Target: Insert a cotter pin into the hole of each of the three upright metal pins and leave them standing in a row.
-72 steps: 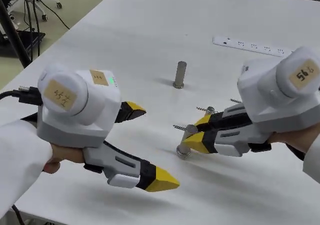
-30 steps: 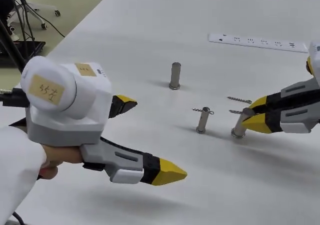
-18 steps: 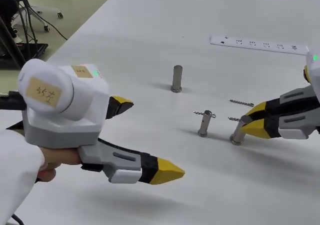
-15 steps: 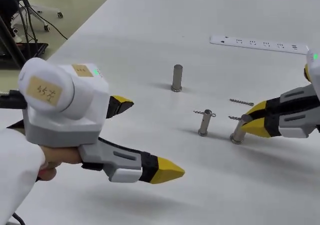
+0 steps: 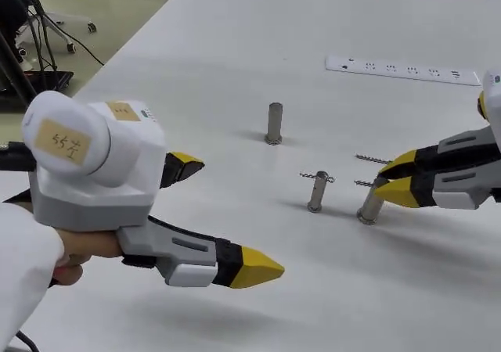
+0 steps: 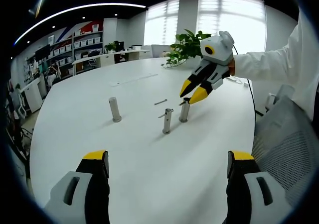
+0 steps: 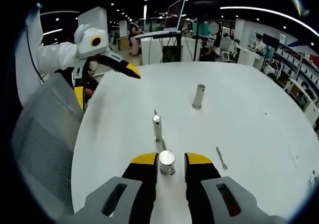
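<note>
Three grey metal pins stand on the white table. The far pin (image 5: 273,123) (image 6: 115,109) (image 7: 199,96) has nothing through it. A cotter pin crosses the top of the middle pin (image 5: 317,192) (image 6: 167,121) (image 7: 157,127). The right pin (image 5: 372,203) (image 6: 185,111) (image 7: 167,160) also carries one. My right gripper (image 5: 385,183) (image 6: 192,95) (image 7: 167,159) brackets that pin's top, its jaws slightly apart with a thin gap showing. A loose cotter pin (image 5: 373,159) (image 7: 221,158) lies behind them. My left gripper (image 5: 227,215) (image 6: 167,159) hovers wide open at the near left, holding nothing.
A white power strip (image 5: 403,69) lies at the far right of the table (image 5: 235,39). A mesh office chair (image 6: 284,149) stands beside the table's near edge. Beyond the left edge are floor cables and chair legs (image 5: 31,47).
My right gripper carried its pin from in front of the middle pin to that pin's right side and has held there for the last second. The left gripper barely moved.
</note>
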### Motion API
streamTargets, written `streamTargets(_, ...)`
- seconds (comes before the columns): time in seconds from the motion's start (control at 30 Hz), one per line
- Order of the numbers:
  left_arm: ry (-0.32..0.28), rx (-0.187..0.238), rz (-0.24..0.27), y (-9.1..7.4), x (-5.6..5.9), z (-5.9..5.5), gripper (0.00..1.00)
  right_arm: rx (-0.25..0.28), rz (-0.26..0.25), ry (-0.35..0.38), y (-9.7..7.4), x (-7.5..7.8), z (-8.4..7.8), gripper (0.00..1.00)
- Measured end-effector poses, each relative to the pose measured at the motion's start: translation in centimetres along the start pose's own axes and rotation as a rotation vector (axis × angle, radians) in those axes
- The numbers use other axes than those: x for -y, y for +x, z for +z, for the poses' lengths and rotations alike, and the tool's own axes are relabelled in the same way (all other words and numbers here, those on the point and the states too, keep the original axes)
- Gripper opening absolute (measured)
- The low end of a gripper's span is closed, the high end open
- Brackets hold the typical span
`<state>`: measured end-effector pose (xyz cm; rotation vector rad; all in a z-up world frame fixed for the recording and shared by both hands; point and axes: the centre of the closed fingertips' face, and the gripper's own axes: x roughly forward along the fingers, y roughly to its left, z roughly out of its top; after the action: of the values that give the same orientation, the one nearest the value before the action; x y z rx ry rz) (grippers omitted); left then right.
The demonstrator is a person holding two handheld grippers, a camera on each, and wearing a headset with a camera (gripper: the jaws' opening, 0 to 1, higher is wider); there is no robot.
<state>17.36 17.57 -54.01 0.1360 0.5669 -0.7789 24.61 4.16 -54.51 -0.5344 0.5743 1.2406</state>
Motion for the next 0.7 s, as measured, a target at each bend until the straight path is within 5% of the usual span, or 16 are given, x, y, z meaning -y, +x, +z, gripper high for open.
streamTargets(0.1, -0.003, 0.012, 0.003, -0.2, 0.1, 0.4, 0.99, 0.022, -0.03, 0.081, -1.0, -0.2, 0.6, 0.27)
streamTargets(0.23, -0.002, 0.017, 0.006, -0.4, 0.3, 0.8, 0.99, 0.104, -0.058, 0.096, -2.8, -1.2, 2.3, 0.47)
streamTargets(0.37, 0.011, 0.001, 0.014, -0.5, 0.3, 0.6, 0.99, 0.176, -0.071, 0.138, -4.4, -2.7, 3.5, 0.56)
streamTargets(0.53, -0.025, 0.031, 0.017, -0.8, 0.5, 1.3, 0.99, 0.2, -0.119, 0.168, -5.4, -3.6, 3.3, 0.76)
streamTargets(0.7, -0.04, 0.05, 0.009, -0.9, 1.1, 1.6, 0.99, 0.215, -0.135, 0.238, -6.0, -4.8, 2.6, 0.8)
